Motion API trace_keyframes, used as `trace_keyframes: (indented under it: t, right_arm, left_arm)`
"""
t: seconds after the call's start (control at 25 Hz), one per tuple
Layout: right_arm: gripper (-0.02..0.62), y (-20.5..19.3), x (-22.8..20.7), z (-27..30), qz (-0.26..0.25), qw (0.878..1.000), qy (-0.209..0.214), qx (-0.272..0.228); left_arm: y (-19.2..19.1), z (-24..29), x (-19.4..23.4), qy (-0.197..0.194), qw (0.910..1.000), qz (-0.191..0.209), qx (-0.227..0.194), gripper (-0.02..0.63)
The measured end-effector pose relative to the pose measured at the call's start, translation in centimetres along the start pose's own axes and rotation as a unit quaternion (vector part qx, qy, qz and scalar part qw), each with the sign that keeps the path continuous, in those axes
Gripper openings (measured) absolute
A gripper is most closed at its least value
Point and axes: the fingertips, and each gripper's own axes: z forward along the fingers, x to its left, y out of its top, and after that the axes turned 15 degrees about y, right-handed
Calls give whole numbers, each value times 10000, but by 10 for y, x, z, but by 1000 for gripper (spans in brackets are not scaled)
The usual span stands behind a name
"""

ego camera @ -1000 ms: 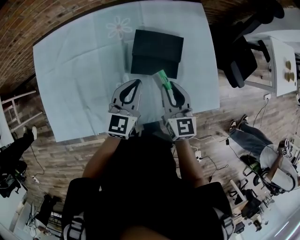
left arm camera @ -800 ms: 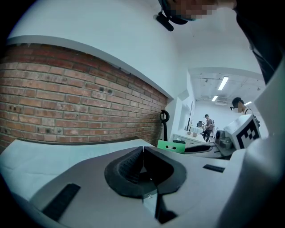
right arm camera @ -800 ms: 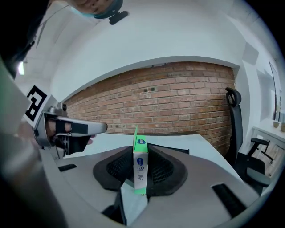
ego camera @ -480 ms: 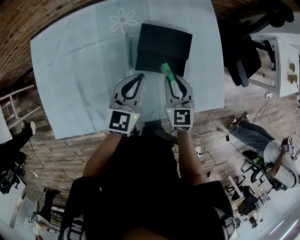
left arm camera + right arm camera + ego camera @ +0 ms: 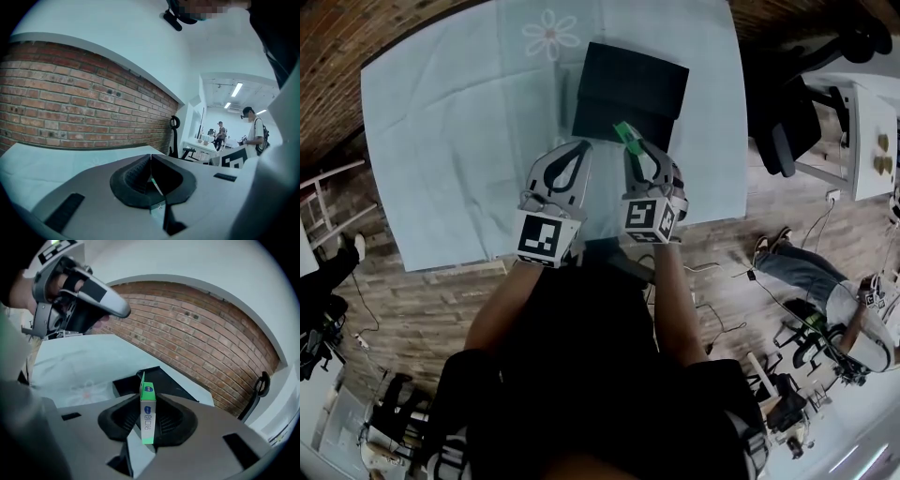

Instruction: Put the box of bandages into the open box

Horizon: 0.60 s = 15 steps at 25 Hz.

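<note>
The box of bandages (image 5: 147, 414), green and white, stands on its narrow edge between the jaws of my right gripper (image 5: 148, 403), which is shut on it. In the head view that box of bandages (image 5: 625, 135) hangs over the near edge of the black open box (image 5: 633, 82), which lies on the pale blue cloth. Just ahead of the jaws, the black box (image 5: 167, 380) shows in the right gripper view. My left gripper (image 5: 580, 147) hovers beside the right gripper (image 5: 635, 150), left of it, with its jaws shut on nothing (image 5: 150, 156).
The table wears a light blue cloth (image 5: 455, 122) with a flower print (image 5: 550, 37). A brick wall runs behind it. To the right stand a black office chair (image 5: 787, 122) and a white table (image 5: 862, 112). A person (image 5: 825, 305) sits on the wooden floor at lower right.
My right gripper has rolled about its own axis and sunk toward the black box, carrying the bandage box with it. The left gripper has hardly moved.
</note>
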Motion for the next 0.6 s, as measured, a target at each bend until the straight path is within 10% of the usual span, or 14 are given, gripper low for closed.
trace_keyframes:
  t: [0.6]
  right_arm:
    - [107,-18,2,26,-707,9950,224,675]
  left_arm:
    - [-1,2,-1,128,9998,-129,-34,32]
